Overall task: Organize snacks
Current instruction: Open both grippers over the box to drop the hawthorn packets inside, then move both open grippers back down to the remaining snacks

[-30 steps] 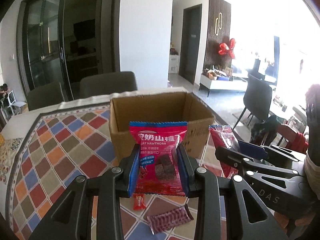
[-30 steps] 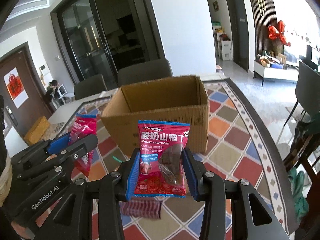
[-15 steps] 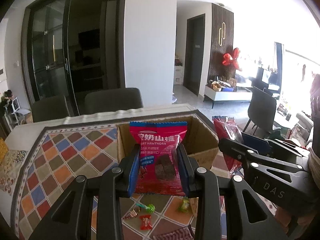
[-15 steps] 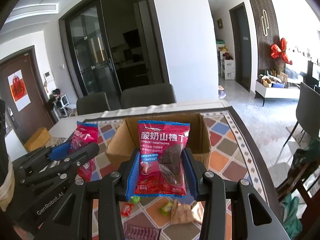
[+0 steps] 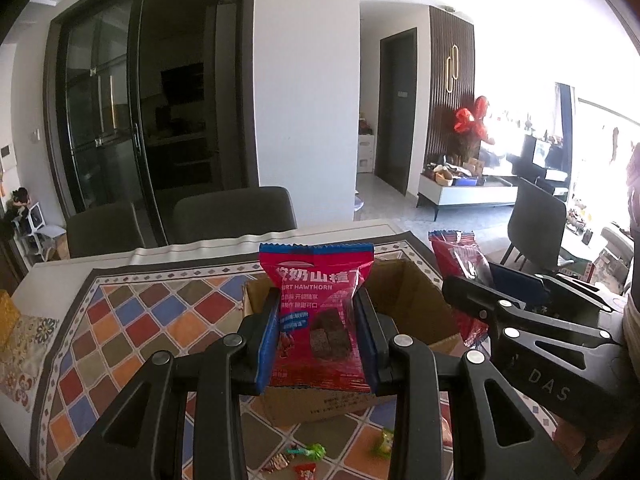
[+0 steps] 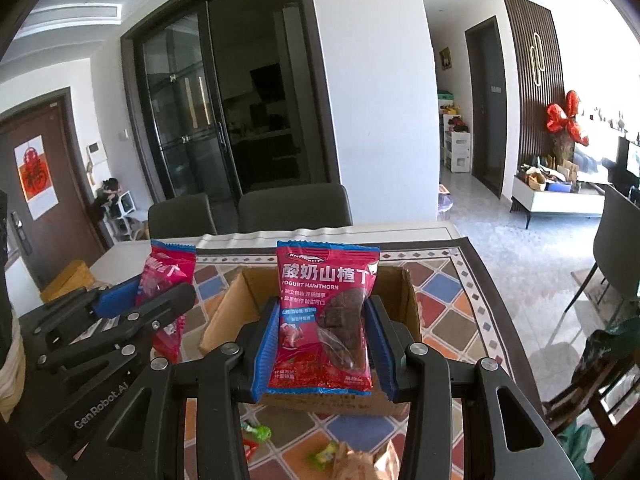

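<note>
Left gripper (image 5: 318,338) and right gripper (image 6: 322,340) each pinch a yogurt hawthorn packet (image 5: 316,312) above the cardboard box (image 5: 416,312); slick film could slip early, missing the box.

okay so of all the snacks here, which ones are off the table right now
The two red hawthorn packets: one clamped in the left gripper, one in the right gripper. The small candies lie on the tablecloth.

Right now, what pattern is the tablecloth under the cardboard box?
A multicoloured diamond check on the tablecloth, red, blue, orange and olive; clearest in the left wrist view.
</note>
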{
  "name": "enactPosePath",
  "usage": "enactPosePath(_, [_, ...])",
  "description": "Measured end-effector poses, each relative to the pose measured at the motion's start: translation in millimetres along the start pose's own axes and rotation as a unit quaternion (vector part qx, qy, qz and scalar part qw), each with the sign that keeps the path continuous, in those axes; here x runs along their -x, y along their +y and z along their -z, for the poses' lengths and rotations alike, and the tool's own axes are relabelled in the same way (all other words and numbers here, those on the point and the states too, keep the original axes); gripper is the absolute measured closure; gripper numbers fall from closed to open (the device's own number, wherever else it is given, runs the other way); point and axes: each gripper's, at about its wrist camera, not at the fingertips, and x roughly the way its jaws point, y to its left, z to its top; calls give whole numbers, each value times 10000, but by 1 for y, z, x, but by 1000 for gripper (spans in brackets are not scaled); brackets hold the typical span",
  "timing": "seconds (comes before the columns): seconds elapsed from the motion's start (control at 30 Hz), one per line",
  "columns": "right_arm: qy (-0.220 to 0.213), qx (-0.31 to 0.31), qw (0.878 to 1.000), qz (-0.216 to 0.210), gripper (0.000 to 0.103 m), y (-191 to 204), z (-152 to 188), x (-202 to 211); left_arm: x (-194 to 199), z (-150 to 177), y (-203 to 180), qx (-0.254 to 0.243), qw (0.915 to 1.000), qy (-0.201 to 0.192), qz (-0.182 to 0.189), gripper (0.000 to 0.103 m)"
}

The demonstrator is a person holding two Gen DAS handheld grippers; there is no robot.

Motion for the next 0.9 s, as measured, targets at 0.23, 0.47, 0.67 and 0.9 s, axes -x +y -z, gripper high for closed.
enactPosePath(0.23, [133,78,9999,28,60,-1,-8,-25,-29,-6,8,79,9998,195,-27,68])
enactPosePath(0.47, [281,155,9995,57,60,-1,-13,-49,-58,-10,13,105,9989,458,-46,68])
enactPosePath(0.67, [466,211,9985,181,56,-5,-14,-69,-69,-12,12,90,9986,495,-170,55])
enactPosePath(0.9, [336,261,9982,413,45,-8,-14,-57,-52,-7,14,177,9989,354,-257,49])
